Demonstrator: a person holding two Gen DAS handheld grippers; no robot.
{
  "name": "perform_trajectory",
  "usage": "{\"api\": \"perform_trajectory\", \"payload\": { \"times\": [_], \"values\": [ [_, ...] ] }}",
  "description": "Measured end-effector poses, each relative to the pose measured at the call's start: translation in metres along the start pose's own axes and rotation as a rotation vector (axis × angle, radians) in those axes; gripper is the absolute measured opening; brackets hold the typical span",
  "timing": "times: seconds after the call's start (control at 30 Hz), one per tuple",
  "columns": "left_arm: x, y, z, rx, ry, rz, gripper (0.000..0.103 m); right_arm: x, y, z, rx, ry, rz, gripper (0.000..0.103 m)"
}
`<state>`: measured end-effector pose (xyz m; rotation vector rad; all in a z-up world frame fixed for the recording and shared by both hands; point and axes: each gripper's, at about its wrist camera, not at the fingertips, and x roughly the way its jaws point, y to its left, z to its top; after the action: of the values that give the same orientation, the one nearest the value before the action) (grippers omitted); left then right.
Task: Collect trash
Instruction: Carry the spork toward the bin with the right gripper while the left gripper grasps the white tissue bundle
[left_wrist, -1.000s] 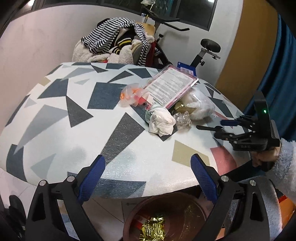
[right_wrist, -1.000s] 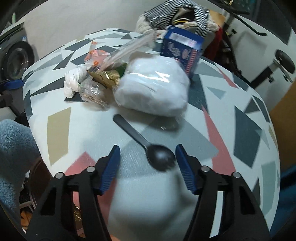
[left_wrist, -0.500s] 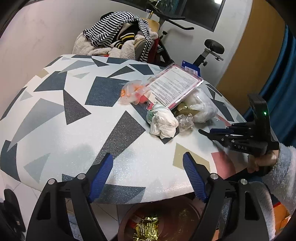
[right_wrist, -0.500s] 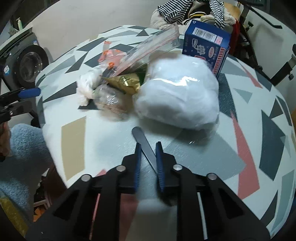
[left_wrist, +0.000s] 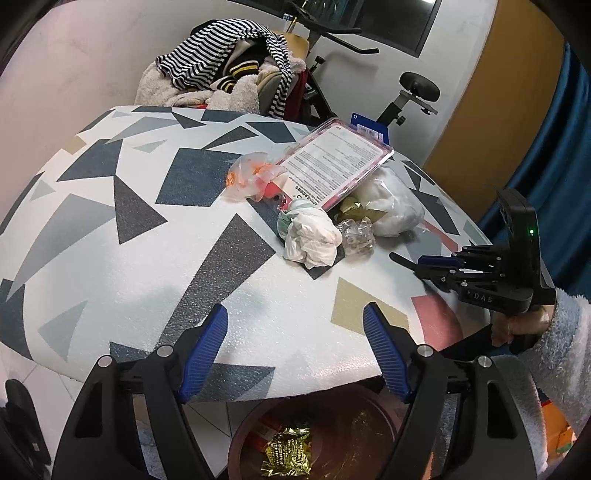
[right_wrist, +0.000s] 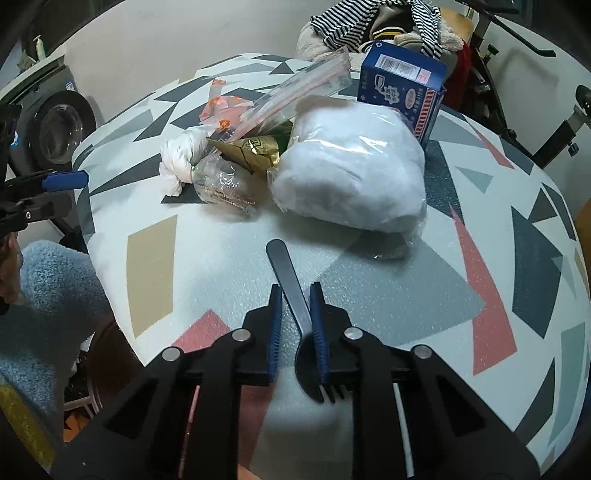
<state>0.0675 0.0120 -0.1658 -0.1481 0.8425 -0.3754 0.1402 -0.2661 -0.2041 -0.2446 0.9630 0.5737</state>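
A black plastic spoon (right_wrist: 285, 266) is clamped in my right gripper (right_wrist: 295, 291), handle pointing forward over the patterned table (right_wrist: 406, 302) and bowl back between the fingers. In the left wrist view the right gripper (left_wrist: 436, 264) hovers at the table's right edge. My left gripper (left_wrist: 295, 314) stands open over the near edge with nothing between its fingers. The trash pile holds a crumpled white tissue (left_wrist: 312, 240), a clear wrapper (left_wrist: 356, 236), a gold wrapper (right_wrist: 255, 149), a white stuffed bag (right_wrist: 351, 173), an orange-printed bag (left_wrist: 251, 177) and a flat pink-edged packet (left_wrist: 336, 162).
A brown round bin (left_wrist: 243, 435) stands below the table's near edge, a gold wrapper (left_wrist: 286, 452) lying inside. A blue box (right_wrist: 402, 85) is behind the pile. Beyond the table are a chair heaped with clothes (left_wrist: 229, 74) and an exercise bike (left_wrist: 417, 88). A fluffy sleeve (left_wrist: 569, 332) holds the right gripper.
The right gripper closed on the spoon, which lay between its open jaws a second ago, and now holds it. The left jaws narrowed somewhat and that view shifted slightly.
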Motion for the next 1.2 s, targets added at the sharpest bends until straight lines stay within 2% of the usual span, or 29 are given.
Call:
{"api": "perform_trajectory", "payload": {
  "times": [0.13, 0.27, 0.47, 0.6, 0.77, 0.8, 0.87, 1.0, 1.2],
  "values": [
    [0.005, 0.002, 0.002, -0.016, 0.009, -0.013, 0.072, -0.001, -0.004, -0.002, 0.039, -0.013, 0.017, 0.016],
    [0.01, 0.007, 0.009, -0.078, 0.014, -0.038, 0.065, -0.006, -0.006, -0.004, 0.092, -0.037, 0.011, 0.013],
    [0.03, 0.014, 0.035, -0.208, 0.017, -0.113, 0.062, -0.025, -0.001, -0.013, 0.182, -0.147, -0.025, 0.013],
    [0.054, 0.009, 0.052, -0.228, 0.034, -0.111, 0.062, -0.036, 0.0, -0.019, 0.251, -0.202, -0.029, 0.013],
    [0.086, 0.012, 0.063, -0.316, 0.075, -0.102, 0.062, -0.045, 0.006, -0.025, 0.254, -0.223, -0.041, 0.013],
    [0.091, 0.013, 0.063, -0.323, 0.083, -0.098, 0.051, -0.047, 0.007, -0.026, 0.255, -0.225, -0.041, 0.013],
    [0.095, 0.013, 0.063, -0.318, 0.091, -0.11, 0.047, -0.049, 0.008, -0.029, 0.262, -0.228, -0.039, 0.013],
    [0.085, 0.007, 0.059, -0.219, 0.088, -0.098, 0.046, -0.054, 0.011, -0.034, 0.272, -0.236, -0.038, 0.013],
    [0.044, -0.001, 0.047, -0.083, 0.049, -0.089, 0.046, -0.061, 0.022, -0.036, 0.274, -0.257, -0.022, 0.013]
  ]
}}
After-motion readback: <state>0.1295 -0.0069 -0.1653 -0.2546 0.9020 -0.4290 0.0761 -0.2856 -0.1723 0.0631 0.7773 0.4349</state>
